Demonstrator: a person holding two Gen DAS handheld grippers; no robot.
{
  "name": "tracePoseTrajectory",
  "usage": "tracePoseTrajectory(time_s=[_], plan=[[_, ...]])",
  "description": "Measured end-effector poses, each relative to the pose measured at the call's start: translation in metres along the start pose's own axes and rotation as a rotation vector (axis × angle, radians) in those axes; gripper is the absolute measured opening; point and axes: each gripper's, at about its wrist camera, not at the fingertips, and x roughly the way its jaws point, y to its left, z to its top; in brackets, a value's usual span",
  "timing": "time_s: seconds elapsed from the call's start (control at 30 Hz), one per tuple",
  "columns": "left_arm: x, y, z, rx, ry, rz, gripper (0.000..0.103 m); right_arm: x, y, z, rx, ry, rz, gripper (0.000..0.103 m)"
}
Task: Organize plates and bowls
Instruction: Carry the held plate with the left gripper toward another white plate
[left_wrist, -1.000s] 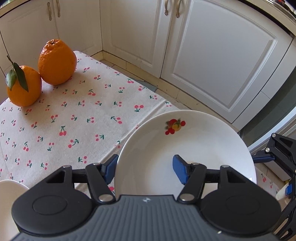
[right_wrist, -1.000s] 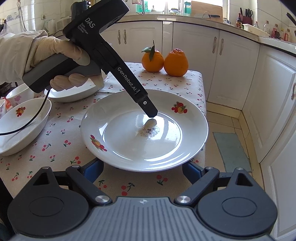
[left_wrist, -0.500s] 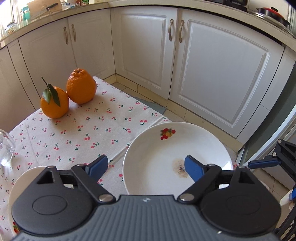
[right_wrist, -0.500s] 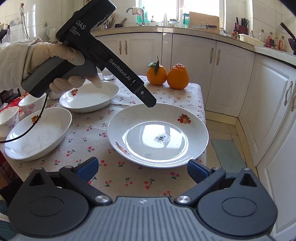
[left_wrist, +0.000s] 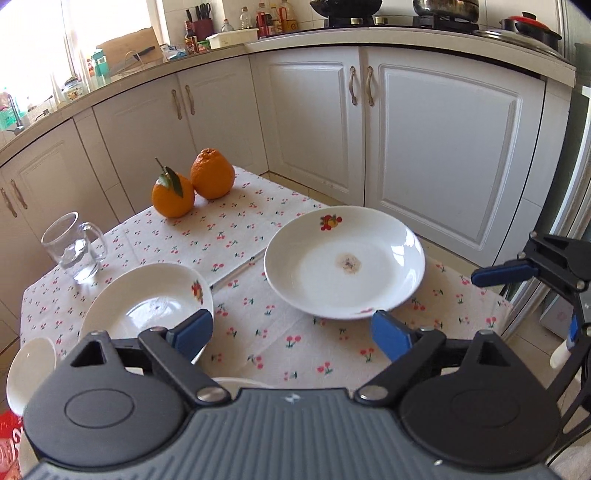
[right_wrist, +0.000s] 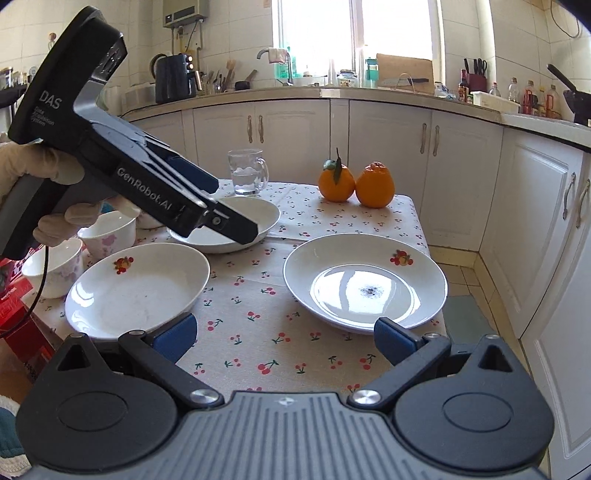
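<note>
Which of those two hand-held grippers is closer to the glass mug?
Left. The left hand-held gripper hangs over the far dish, just in front of the mug; the right hand-held gripper is at the table's near edge.

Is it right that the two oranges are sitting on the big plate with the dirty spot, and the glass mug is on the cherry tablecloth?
Not quite. The two oranges sit on the cherry tablecloth near the table's far edge, well apart from the big plate with the dirty spot, as the right wrist view shows. The plate holds only that spot. The glass mug is indeed on the tablecloth.
</note>
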Motion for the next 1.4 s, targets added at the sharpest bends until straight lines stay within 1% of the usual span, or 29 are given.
tracePoseTrajectory(time_s=[0.13, 0.23, 0.43, 0.57, 0.83, 0.97, 1.1, 1.27, 1.4], plan=[[-0.016, 0.004, -0.029, -0.037, 0.014, 0.019, 0.093, 0.000, 0.009, -0.004, -0.026, 0.012, 0.026, 0.103], [-0.025, 0.013, -0.047, -0.075, 0.036, 0.016, 0.093, 0.002, 0.015, -0.006, -0.048, 0.030, 0.040, 0.103], [-0.035, 0.039, -0.069, -0.125, 0.092, 0.049, 0.093, 0.017, 0.032, -0.011, -0.103, 0.070, 0.104, 0.103], [-0.037, 0.055, -0.075, -0.143, 0.116, 0.072, 0.093, 0.031, 0.044, -0.012, -0.141, 0.103, 0.141, 0.103], [-0.028, 0.086, -0.087, -0.211, 0.181, 0.074, 0.093, 0.067, 0.063, -0.010, -0.178, 0.161, 0.235, 0.103], [-0.023, 0.096, -0.089, -0.232, 0.198, 0.059, 0.093, 0.081, 0.068, -0.008, -0.186, 0.181, 0.270, 0.103], [-0.018, 0.105, -0.089, -0.248, 0.215, 0.044, 0.092, 0.094, 0.072, -0.010, -0.208, 0.214, 0.282, 0.103], [-0.013, 0.111, -0.088, -0.258, 0.228, 0.015, 0.092, 0.096, 0.073, -0.010, -0.246, 0.203, 0.314, 0.103], [-0.007, 0.115, -0.087, -0.264, 0.248, -0.002, 0.092, 0.097, 0.067, -0.013, -0.265, 0.166, 0.348, 0.103]])
